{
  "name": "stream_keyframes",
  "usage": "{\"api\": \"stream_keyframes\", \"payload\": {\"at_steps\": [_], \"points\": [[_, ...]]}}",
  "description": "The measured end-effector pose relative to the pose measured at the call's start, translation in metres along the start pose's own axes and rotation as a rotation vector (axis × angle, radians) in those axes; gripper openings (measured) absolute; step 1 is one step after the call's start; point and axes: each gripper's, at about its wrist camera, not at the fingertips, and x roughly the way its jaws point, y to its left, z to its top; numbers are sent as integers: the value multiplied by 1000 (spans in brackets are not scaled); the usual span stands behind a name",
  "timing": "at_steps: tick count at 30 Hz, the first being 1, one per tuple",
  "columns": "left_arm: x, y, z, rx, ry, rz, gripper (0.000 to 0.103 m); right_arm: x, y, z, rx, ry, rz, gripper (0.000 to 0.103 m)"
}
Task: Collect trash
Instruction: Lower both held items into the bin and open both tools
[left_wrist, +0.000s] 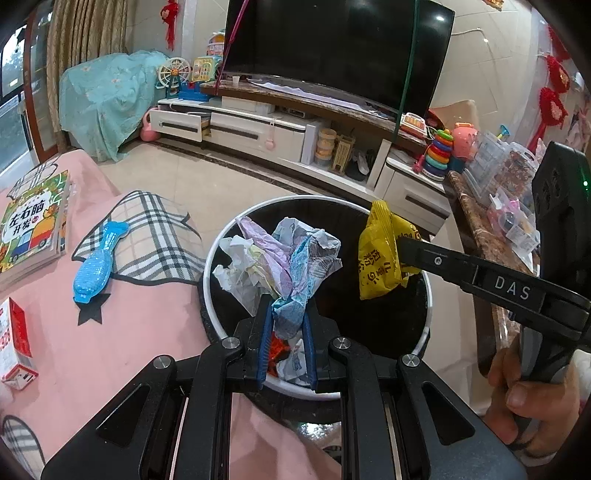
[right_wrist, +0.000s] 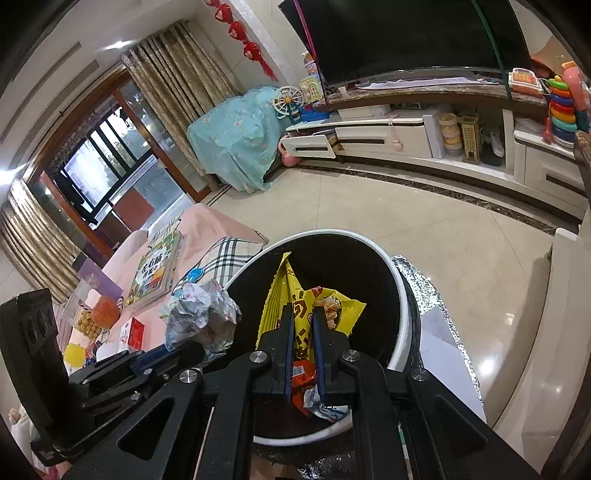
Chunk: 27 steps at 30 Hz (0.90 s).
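You are at the drop step, both loads hanging over the open mouth of the black bin (left_wrist: 424, 291); your left hand-held gripper (left_wrist: 288, 317) is clamped narrow on a wad of crumpled paper (left_wrist: 284, 254), which fans up and away from the jaws above the near left part of the opening; your right hand-held gripper (right_wrist: 303, 332) is pinched fully together on a yellow snack wrapper (right_wrist: 284, 295), gripped across its middle over the right part of the bin; the wrapper's long axis runs roughly upright, its narrow top corner pointing up and away from you; wrappers already lie in the bottom; next, I judge, you need only let the jaws part over the opening, well inside the white rim (right_wrist: 402, 306), so nothing catches on it or falls to the pink-covered surface (left_wrist: 122, 332)
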Motion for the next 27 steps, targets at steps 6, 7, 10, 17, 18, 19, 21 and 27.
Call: {"api": "stream_keyframes", "payload": {"at_steps": [6,7,10,17,18,19,21,27], "points": [[5,-2,3,7,9,-5,18,5,1,3,-11,13,-11,14],[4,-2,3,9,8,-8,21,6,1,3,-19,15,-18,14],[0,0,0,9,2,3,35,5,3,2,-35,10,-30,24],[-19,15,-16,-30,-15,31,47,-2,-3,-2,-2,-11,-19,58],[-25,18,-21,-37,-22,37,48,-4,-2,-3,-1,-14,-18,60],[-30,21,-26,-43,-29,43,50,-6,0,-7,-3,-21,-18,66],[-41,27,-38,-55,-39,57,52,-10,4,-11,-7,-36,-11,77],[-73,49,-73,-85,-59,102,58,-18,33,-36,-32,-72,15,85]]}}
